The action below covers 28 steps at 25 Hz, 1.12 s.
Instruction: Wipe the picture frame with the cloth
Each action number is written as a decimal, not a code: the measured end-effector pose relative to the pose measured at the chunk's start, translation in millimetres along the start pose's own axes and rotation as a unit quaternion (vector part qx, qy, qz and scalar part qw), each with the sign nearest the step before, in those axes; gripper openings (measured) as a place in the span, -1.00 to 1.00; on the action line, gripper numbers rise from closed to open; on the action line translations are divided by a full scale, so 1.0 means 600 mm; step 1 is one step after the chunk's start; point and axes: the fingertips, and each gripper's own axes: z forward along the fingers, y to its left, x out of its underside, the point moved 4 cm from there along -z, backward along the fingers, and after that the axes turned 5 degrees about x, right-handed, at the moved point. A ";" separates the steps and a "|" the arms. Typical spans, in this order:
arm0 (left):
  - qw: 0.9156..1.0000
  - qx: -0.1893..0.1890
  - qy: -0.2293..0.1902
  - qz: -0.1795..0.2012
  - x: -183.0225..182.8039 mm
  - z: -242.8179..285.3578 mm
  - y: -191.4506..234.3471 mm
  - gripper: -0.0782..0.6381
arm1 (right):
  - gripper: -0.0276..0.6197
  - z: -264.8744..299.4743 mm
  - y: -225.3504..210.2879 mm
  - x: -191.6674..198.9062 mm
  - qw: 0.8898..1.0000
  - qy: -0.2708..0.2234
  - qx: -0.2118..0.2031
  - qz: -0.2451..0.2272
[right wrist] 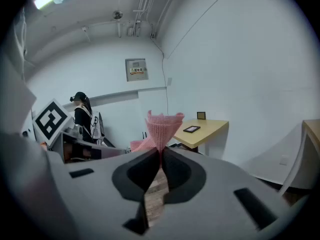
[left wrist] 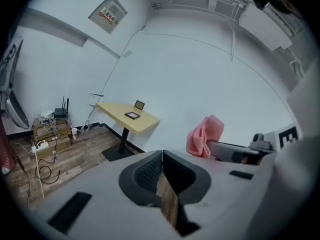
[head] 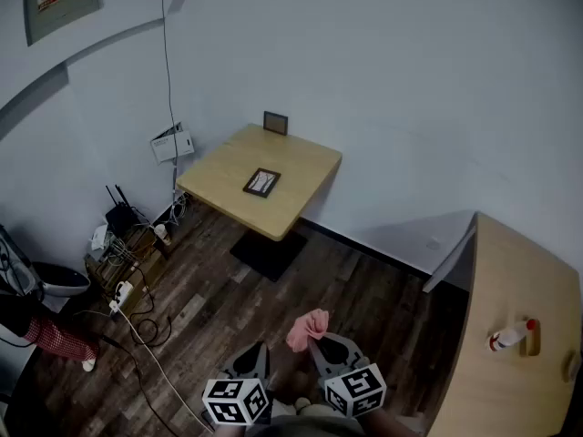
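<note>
Right gripper (right wrist: 161, 151) fingers pinch pink cloth (right wrist: 163, 125) thinly, may slip. Left gripper (left wrist: 162, 155) fingers closed, empty — flat picture frame (head: 262, 182) mid-worktop (head: 305, 167) could slide unbraced.

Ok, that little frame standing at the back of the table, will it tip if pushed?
Likely: the standing frame is upright and thin, so a push could topple it. It looks small, so probably light and apt to slide on the smooth table.
</note>
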 end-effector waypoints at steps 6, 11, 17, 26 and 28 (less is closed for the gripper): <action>1.000 0.002 -0.013 -0.002 0.005 -0.011 -0.018 -0.77 | -0.87 -0.016 0.002 0.010 1.000 0.001 -0.008 -0.008; 1.000 -0.004 -0.019 -0.008 0.015 -0.020 -0.020 -0.77 | -0.87 -0.022 0.006 0.007 1.000 0.002 -0.023 -0.001; 1.000 -0.015 -0.017 -0.014 0.013 -0.022 -0.004 -0.77 | -0.87 -0.011 0.000 0.008 1.000 0.009 -0.020 0.017; 0.999 -0.018 -0.013 -0.033 -0.008 0.030 0.059 -0.77 | -0.87 0.066 -0.020 0.004 0.999 0.023 -0.016 0.026; 0.999 -0.015 -0.007 -0.033 -0.020 0.054 0.076 -0.77 | -0.87 0.095 -0.029 -0.005 0.999 0.022 -0.011 0.027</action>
